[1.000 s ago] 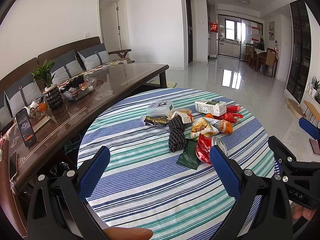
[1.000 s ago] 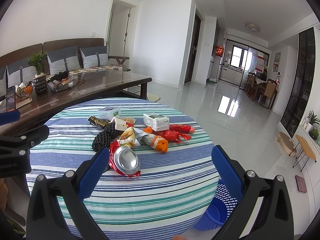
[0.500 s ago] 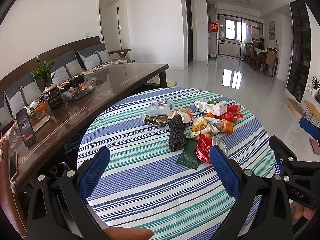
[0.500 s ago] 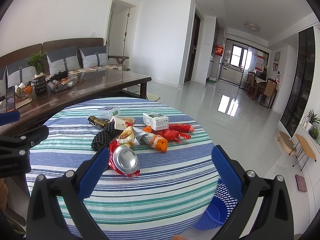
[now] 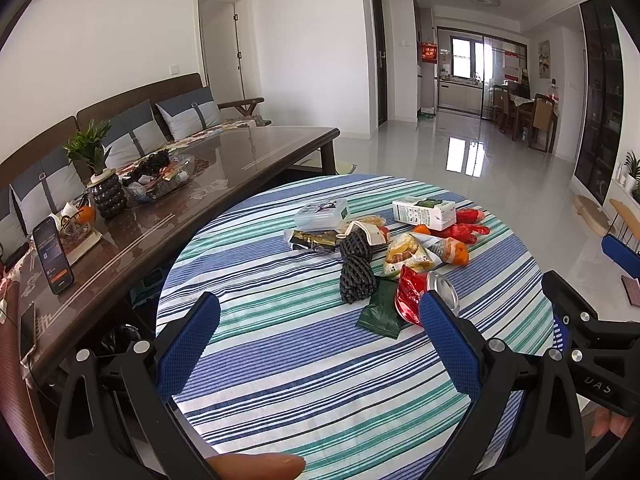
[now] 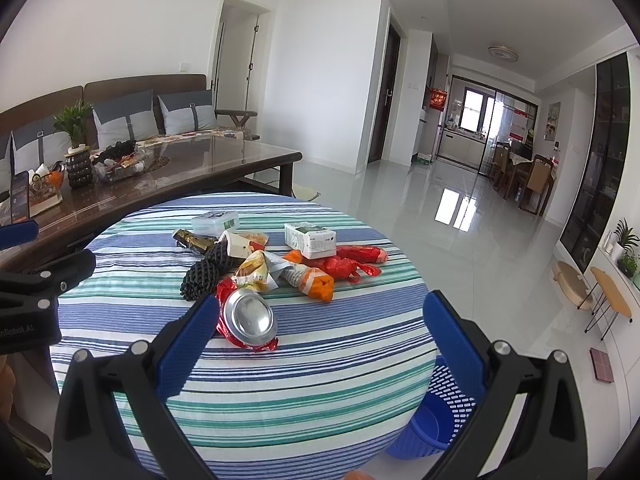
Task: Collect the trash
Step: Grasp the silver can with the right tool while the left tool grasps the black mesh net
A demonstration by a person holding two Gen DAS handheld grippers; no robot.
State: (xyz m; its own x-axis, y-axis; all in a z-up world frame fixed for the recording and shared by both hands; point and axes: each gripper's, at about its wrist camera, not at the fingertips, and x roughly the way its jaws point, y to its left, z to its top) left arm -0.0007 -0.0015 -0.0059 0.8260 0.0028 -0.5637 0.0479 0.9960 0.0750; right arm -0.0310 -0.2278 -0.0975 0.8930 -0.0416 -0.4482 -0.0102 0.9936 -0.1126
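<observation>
Trash pile (image 5: 384,248) mid-tabletop (image 5: 280,360) — unmoved over the last second; both grippers' fingers (image 6: 188,344) still spread, empty — collection not begun.

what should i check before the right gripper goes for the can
1. Right gripper open wide with nothing held: ok.
2. Left gripper open, holding nothing, back from the pile: ok.
3. Can free to take: ok, it lies at the near edge of the pile on a red wrapper, nothing on top.
4. Can lined up between the right jaws: not ok, it sits close to the left finger, well off centre.
5. Blue basket ready: ok, on the floor beside the table, mouth open.
6. Room in the basket: cannot tell, its bottom is hidden.
</observation>
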